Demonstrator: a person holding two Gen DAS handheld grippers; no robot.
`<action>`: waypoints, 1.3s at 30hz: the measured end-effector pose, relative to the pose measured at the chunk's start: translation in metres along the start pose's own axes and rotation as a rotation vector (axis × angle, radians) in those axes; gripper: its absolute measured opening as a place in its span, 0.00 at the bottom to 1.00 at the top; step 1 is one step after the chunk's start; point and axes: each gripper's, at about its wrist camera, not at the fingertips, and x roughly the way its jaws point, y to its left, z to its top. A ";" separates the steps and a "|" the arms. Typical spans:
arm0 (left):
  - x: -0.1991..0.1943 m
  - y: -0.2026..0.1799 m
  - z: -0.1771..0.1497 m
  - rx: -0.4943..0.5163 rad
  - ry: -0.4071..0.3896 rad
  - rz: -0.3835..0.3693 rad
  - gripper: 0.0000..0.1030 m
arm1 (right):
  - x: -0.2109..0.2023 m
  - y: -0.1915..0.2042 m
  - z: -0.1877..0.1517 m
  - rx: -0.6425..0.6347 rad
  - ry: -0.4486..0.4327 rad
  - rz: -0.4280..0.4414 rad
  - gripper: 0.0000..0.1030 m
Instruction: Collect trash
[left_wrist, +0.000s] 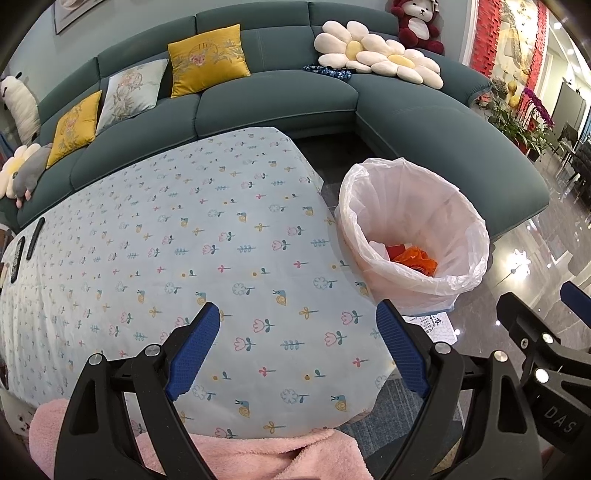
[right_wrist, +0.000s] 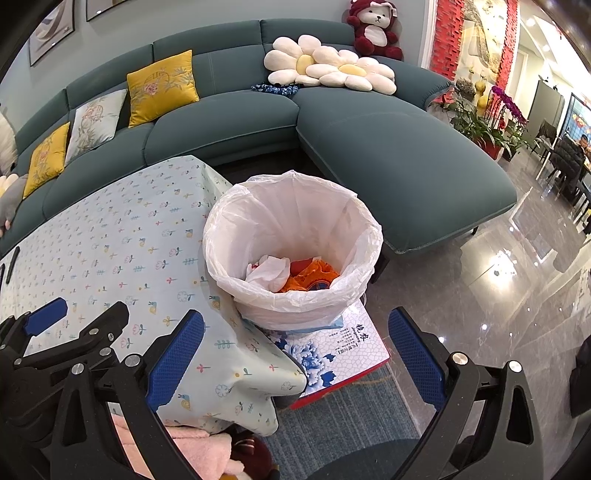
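Step now: The trash looks all picked up. The surface (left_wrist: 155, 236) with the flower cloth has no trash left on it that I can see.
Trash: It sits at the bottom of the bin (right_wrist: 291, 247). There is an orange wrapper (right_wrist: 314, 277) and a crumpled white paper (right_wrist: 267, 271).
Bin: It has a white bag in it. It stands on a blue and white box (right_wrist: 343, 350), just beside the corner of the surface.
Left tongs (left_wrist: 299, 350): Wide apart, with nothing in them. They hang over the near part of the surface.
Right tongs (right_wrist: 295, 354): Also wide apart and empty. They point down at the bin.
Next move: I think a last look around for missed trash. If none, the job is done.
Hard to see: The far left edge of the surface is cut off. Two dark flat things (left_wrist: 26, 247) lie there, maybe remotes. I cannot tell. A pink fluffy cloth (left_wrist: 240, 454) hides the near edge. The trash deeper in the bin is hidden too.
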 end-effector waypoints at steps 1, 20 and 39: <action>0.000 0.000 0.000 0.001 0.000 0.000 0.80 | 0.000 0.000 0.000 0.002 0.000 0.001 0.93; 0.001 0.000 0.000 0.000 0.000 0.022 0.80 | 0.004 -0.004 -0.004 0.005 0.002 -0.004 0.93; 0.001 -0.001 0.004 0.013 0.007 -0.007 0.80 | 0.006 -0.006 -0.005 0.010 0.004 -0.006 0.93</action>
